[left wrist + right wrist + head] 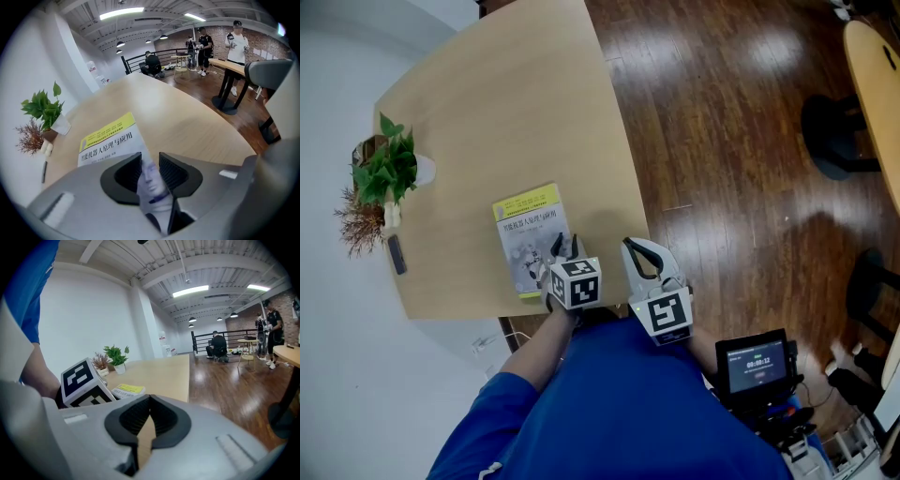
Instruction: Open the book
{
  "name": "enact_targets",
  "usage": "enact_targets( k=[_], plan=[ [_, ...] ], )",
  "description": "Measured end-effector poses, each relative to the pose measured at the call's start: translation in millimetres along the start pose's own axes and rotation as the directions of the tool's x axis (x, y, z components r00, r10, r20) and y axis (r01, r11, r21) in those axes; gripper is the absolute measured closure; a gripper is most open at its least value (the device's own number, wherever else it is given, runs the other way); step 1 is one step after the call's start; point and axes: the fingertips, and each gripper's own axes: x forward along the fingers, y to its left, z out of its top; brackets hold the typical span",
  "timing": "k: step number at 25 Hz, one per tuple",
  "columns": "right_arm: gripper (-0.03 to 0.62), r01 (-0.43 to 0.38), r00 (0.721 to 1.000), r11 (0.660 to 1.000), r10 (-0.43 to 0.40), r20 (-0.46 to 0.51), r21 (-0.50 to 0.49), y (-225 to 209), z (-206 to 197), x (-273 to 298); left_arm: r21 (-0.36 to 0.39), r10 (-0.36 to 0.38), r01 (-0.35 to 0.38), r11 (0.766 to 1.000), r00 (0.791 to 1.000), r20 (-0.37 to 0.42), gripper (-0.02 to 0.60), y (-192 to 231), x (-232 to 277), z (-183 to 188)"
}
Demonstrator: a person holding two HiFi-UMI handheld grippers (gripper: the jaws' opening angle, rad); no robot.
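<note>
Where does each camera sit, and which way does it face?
Head view: on the head, steeply down at the light wooden table and yellow-white paperback book; blue sleeve, left gripper, right gripper show.
Left gripper view: on that gripper, down onto the book; open jaws show.
Right gripper view: on that gripper, nearly level across the table; shut jaws show.
All share the book.

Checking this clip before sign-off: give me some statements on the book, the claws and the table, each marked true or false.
1. The book lies closed on the table. True.
2. The left claw is shut tight. False: its jaws stand apart, with the book's cover showing between them.
3. The right claw holds the book. False: it is shut on nothing, off to the book's right.
4. A plant stands at the table's edge. True.
</note>
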Motion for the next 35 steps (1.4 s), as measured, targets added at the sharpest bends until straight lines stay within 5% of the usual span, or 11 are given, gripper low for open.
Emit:
enact_targets(
  k=[7, 35],
  plan=[
    [0.591, -0.003, 1.000, 1.000, 0.003, -0.001, -0.002, 1, 0, 0, -0.070, 0.007, -0.009, 0.998, 1.000, -0.022, 0.477, 7, 1, -2],
    [0.591, -0.052, 0.998, 0.998, 0.053, 0.039, -0.045, 13, 21, 7, -0.128, 0.000, 0.010, 0.992, 0.997, 0.074, 0.566, 32, -42, 7]
  ],
)
